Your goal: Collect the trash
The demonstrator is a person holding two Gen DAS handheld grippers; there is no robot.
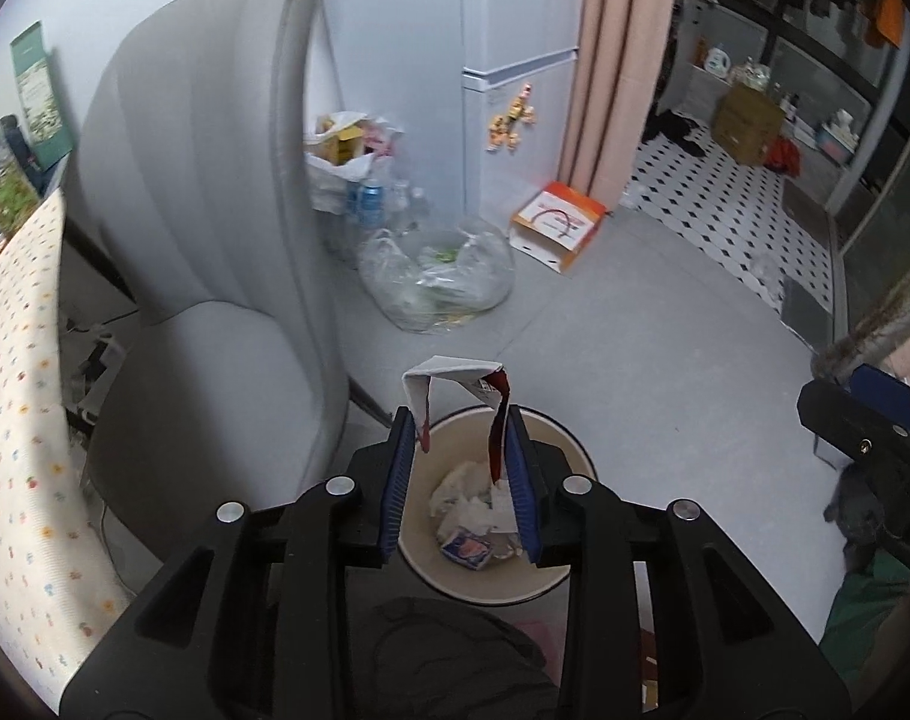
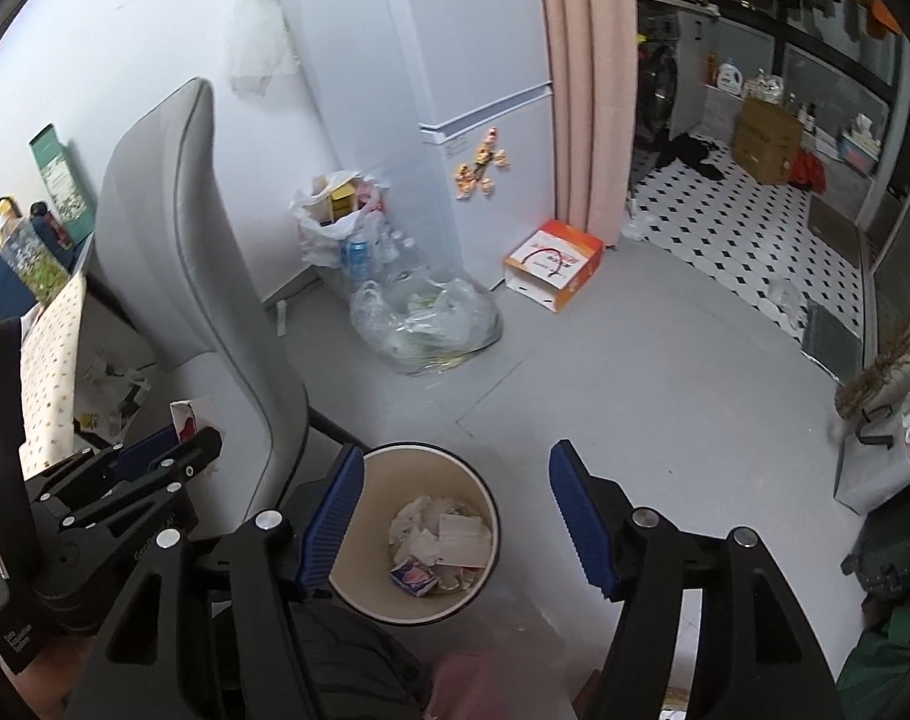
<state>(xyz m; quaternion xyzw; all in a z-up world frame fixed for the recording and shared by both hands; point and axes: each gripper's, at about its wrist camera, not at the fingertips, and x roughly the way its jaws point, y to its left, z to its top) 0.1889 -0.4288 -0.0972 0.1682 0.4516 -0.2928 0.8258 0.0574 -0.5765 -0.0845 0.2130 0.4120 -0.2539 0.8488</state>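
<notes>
While over bin (image 1: 565, 438), wrapper (image 1: 455, 387) arches between left claw (image 1: 457, 450) pads

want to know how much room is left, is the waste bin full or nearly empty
Mostly empty. The waste bin holds only crumpled tissues and a small packet at its bottom, with bare inner wall above.

Both grippers tilt steeply downward. The left gripper (image 1: 460, 474) has its blue pads (image 1: 398, 480) set fairly close — a bent wrapper (image 1: 455, 396) sits between them, touching both. The right gripper (image 2: 455, 516) has its jaws spread wide — nothing between them.
</notes>
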